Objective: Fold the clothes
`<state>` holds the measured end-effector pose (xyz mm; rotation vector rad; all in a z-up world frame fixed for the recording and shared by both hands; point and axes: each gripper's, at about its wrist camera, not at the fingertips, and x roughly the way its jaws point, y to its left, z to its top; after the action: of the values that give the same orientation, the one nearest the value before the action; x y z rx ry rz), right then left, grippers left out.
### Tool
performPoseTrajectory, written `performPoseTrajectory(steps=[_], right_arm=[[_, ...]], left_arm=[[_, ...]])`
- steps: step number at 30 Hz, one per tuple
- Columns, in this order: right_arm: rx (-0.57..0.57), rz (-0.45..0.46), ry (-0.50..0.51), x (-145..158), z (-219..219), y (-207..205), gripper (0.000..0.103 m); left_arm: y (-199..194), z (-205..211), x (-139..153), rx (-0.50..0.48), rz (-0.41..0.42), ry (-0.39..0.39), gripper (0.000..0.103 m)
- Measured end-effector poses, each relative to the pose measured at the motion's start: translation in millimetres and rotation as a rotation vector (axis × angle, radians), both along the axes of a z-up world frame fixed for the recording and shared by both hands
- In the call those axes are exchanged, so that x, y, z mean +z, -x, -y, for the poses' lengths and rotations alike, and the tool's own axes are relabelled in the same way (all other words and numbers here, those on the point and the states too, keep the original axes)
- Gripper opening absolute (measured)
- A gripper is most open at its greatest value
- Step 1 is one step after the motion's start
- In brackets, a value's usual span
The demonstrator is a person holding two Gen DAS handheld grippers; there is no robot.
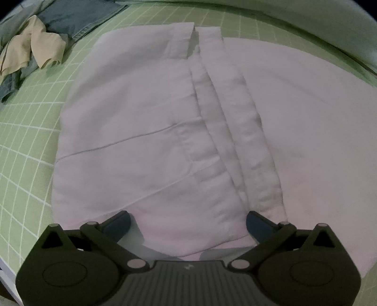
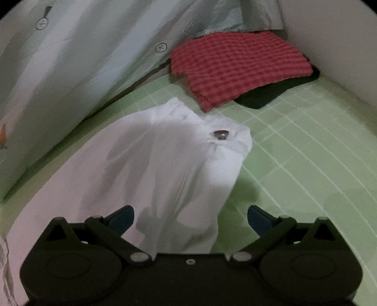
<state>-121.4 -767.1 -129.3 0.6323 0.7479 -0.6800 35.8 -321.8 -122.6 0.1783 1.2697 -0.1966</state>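
Note:
A pale white garment (image 1: 146,122) lies flat on the green grid mat (image 1: 26,131), with its two hemmed edges meeting along the middle. My left gripper (image 1: 187,223) is open and empty, low over the garment's near edge. In the right wrist view the same white cloth (image 2: 165,164) has a corner with a metal snap button (image 2: 220,135) raised towards the far side. My right gripper (image 2: 190,219) is open, with the cloth's near edge passing between its fingers; nothing is gripped.
A beige cloth (image 1: 35,49) and blue denim pieces (image 1: 77,16) are piled at the far left of the mat. A folded red checked cloth (image 2: 238,63) rests on a dark garment (image 2: 271,94) at the far right. A pale sheet (image 2: 70,58) hangs along the left side.

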Motion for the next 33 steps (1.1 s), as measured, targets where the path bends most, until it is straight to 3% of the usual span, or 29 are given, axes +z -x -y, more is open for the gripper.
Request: performPoseTrajectory(steps=[4,10,13,15,17,20,24,26,33], right_arm=[[0.019,0.026,-0.069,-11,14,-13,0.103],[0.032,-0.008,-0.071,-10,15,-30,0.102],[0.043,-0.032,-0.051,-8,12,-35,0.087],[0.107,-0.043,-0.037,-5,9,-39,0.05],[0.134,-0.019,-0.045,-3,7,-38,0.034],[0.17,-0.018,0.03,11,-7,-43,0.024],[0.239,0.019,0.188,55,-50,-54,0.021],[0.274,0.039,0.269,78,-72,-60,0.021],[0.463,-0.067,0.373,51,-199,-84,0.021]], left_arm=[[1,1,2,0.007,-0.001,0.002,0.103],[7,2,6,0.023,-0.001,0.004,0.103],[11,4,7,0.027,0.007,0.006,0.103],[13,4,6,0.03,0.02,0.01,0.103],[16,5,7,0.03,0.035,0.01,0.103],[19,3,8,0.015,0.047,0.027,0.103],[19,-10,21,0.011,0.063,0.109,0.103],[20,-18,39,-0.011,0.117,0.158,0.103],[14,-62,89,-0.035,0.256,0.235,0.103]])
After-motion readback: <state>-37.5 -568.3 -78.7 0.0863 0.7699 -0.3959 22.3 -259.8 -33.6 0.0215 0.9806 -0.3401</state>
